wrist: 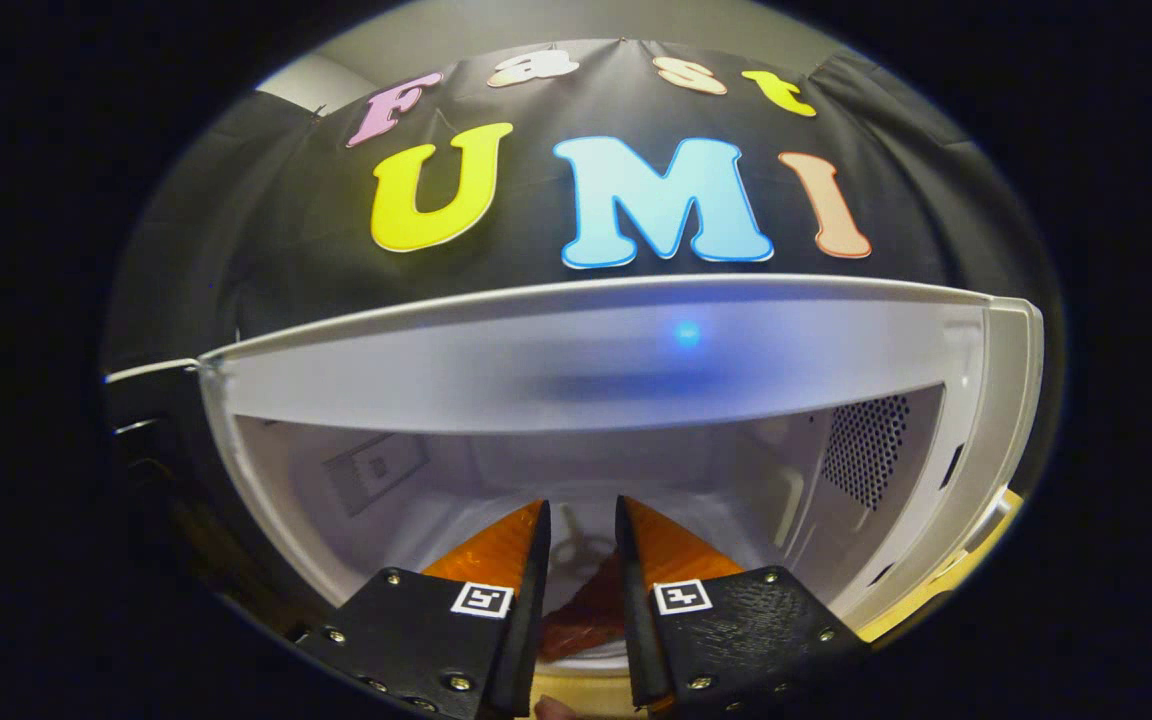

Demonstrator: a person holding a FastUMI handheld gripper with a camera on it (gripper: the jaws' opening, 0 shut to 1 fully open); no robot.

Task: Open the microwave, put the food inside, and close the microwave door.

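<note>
One tool [582,520] | fingers part-open | red food [581,615] between | microwave [616,350] open

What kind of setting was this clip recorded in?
Most likely a staged recording booth, not a real kitchen: a black cloth wall hangs right behind a white microwave whose door is open. The claw points into the cavity, fingers slightly apart, with reddish food between them.

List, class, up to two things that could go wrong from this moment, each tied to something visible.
1. The gripper has its fingers narrowly apart around the reddish food item; the hold could slip.
2. The fingers sit low at the open white microwave's mouth, so they might knock its front edge when pulling back.
</note>
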